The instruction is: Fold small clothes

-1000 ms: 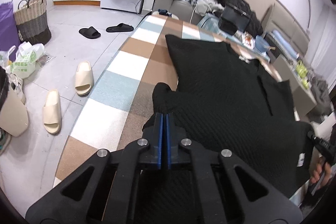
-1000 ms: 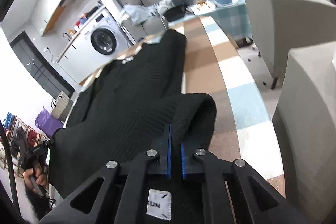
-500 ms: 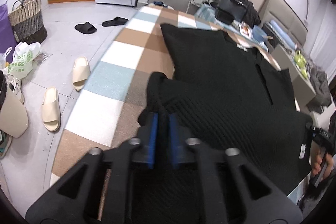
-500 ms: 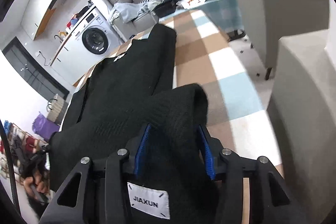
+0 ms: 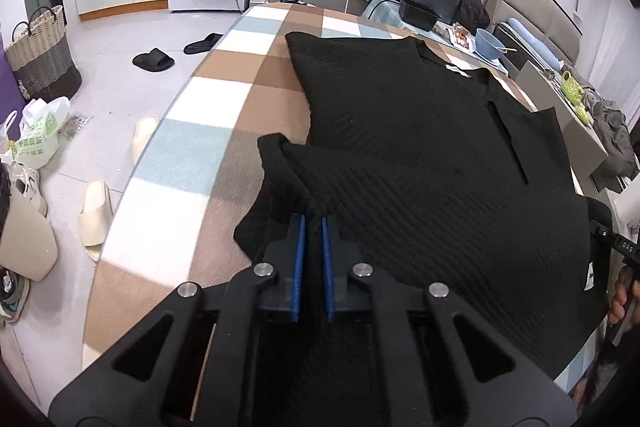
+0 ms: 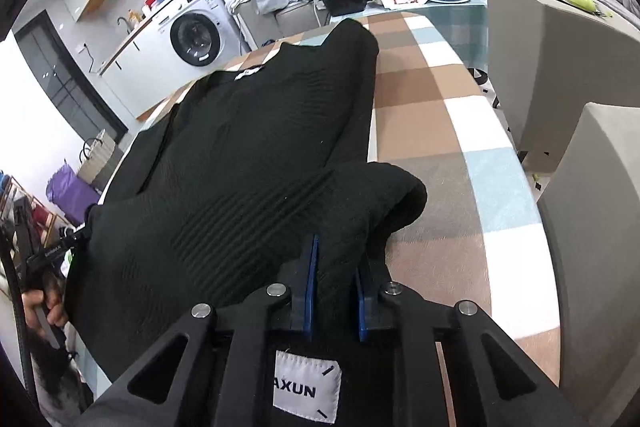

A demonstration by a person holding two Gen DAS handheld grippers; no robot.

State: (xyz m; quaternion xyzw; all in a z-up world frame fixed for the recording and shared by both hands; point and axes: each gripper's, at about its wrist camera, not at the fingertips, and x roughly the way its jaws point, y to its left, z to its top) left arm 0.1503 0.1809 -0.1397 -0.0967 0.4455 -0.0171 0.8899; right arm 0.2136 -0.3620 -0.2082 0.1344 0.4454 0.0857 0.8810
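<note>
Black knit polo shirt (image 5: 420,147) flat on checked table (image 5: 224,99), hem doubled forward | left gripper (image 5: 313,227) now slightly parted | right gripper (image 6: 335,259) spread wide, fabric loose between | both released since a second ago: fold laid.

Matt black ribbed knit sweater (image 5: 420,155) on soft, slightly fuzzy checked tablecloth (image 5: 208,147).

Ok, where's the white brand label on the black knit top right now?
In the right wrist view, the white brand label lies bottom centre on the black knit top, just behind the right gripper.
</note>
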